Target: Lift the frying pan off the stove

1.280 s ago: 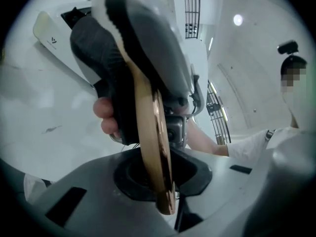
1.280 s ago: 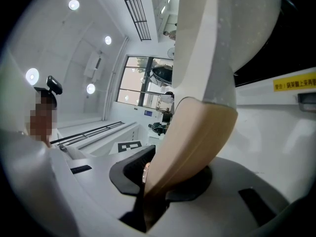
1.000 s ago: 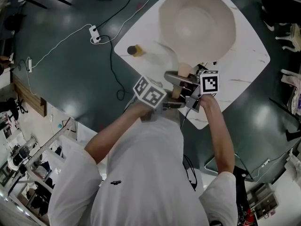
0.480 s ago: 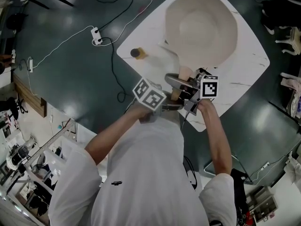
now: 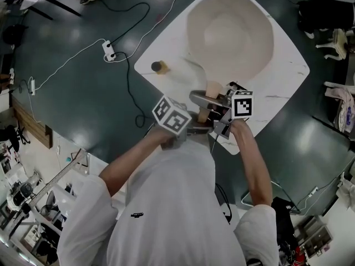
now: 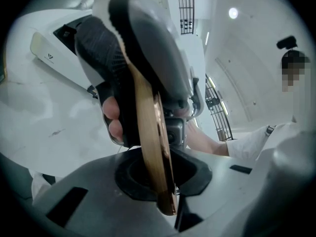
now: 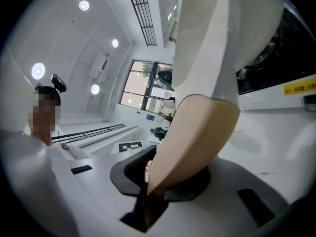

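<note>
A large cream frying pan sits at the far side of the white table, its wooden handle pointing toward me. Both grippers meet at that handle. My left gripper comes in from the left and is shut on the handle, seen edge-on between its jaws; those jaws have just been opening slightly. My right gripper comes in from the right and is shut on the handle's flat side, near its tip. The black stove shows beside the pan.
A small brown round object stands near the table's left corner. On the dark floor to the left lie a white power strip and cables. Near my hands is the table's front edge.
Both grippers stay on the pan handle in the same place. Only the view has shifted a little.
</note>
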Motion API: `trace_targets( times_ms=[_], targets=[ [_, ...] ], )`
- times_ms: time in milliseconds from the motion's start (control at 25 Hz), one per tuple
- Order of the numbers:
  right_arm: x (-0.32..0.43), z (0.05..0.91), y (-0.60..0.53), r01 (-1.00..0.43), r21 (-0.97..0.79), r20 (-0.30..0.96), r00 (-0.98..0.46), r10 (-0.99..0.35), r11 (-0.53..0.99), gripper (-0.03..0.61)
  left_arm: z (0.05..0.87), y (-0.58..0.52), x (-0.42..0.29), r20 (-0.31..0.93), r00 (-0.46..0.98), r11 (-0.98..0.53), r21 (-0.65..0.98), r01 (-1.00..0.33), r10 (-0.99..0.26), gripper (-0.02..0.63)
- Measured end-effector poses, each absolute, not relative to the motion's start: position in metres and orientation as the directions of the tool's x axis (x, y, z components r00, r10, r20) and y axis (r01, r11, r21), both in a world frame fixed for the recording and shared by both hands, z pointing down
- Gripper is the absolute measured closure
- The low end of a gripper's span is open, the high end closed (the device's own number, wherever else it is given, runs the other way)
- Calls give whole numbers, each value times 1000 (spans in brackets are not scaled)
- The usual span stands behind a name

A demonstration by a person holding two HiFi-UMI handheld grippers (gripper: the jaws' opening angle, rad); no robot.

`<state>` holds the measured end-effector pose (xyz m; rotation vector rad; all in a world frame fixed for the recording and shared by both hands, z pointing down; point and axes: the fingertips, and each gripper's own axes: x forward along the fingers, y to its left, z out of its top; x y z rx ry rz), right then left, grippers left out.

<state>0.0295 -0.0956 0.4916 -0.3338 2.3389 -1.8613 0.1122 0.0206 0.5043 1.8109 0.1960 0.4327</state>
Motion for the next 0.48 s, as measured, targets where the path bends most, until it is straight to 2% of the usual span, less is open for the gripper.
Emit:
trace_targets(
  times_ms=[480],
  targets=[
    [21,450,-95,-150,-949,78,-963,-259,276,508,460,23,105,127,913,-326,945,7,388,566]
  ],
)
